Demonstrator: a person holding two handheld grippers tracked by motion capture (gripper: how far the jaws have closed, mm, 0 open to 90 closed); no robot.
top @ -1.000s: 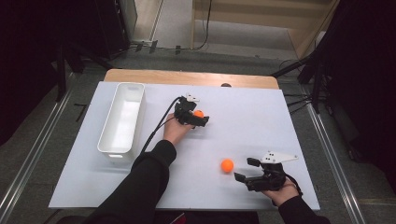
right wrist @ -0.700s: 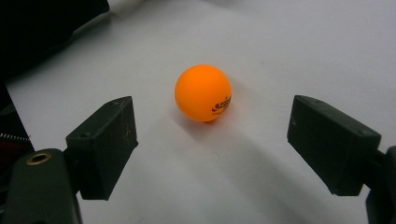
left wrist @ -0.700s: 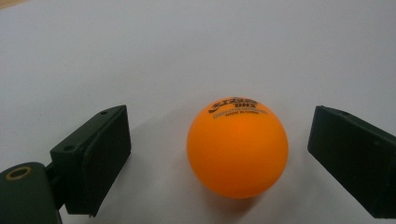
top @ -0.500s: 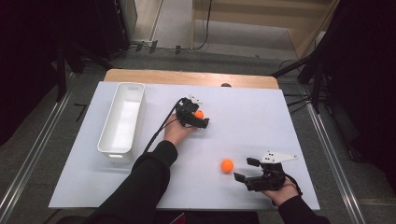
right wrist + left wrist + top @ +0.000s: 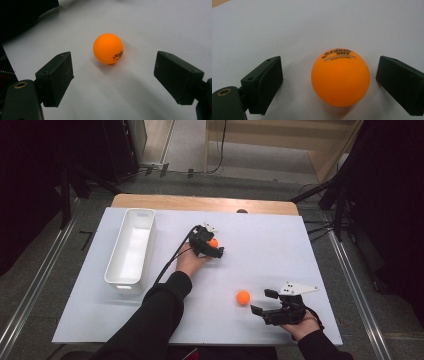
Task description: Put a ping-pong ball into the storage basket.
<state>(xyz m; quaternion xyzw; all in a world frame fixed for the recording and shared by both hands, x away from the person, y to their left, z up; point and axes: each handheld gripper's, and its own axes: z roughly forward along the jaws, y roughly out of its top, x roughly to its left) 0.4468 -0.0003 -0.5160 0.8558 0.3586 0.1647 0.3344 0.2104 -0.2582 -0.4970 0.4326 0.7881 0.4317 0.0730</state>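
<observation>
Left gripper [image 5: 329,82]: the jaws stand apart on either side of an orange table-tennis ball [image 5: 340,77], with bare table visible between each pad and the ball's flanks; they have just been closing slightly, yet neither pad presses on the ball. The ball rests on the white table [image 5: 317,22], printed lettering uppermost. In the high view this gripper [image 5: 214,246] lies near the table's middle, to the right of a white bin [image 5: 131,248].

Right gripper [image 5: 113,75]: the jaws are spread wide and hold nothing; a second orange ball [image 5: 108,48] sits ahead of them, apart from both pads. In the high view it [image 5: 243,297] lies just beside that gripper [image 5: 262,302], near the front edge.

Handling, as judged: such a ball is very light, hollow and stiff, smooth-skinned and free to roll. The pads should meet it at its widest girth, on opposite sides; a hold above or below that line would likely squirt it out, and hard pressure could dent the shell.
</observation>
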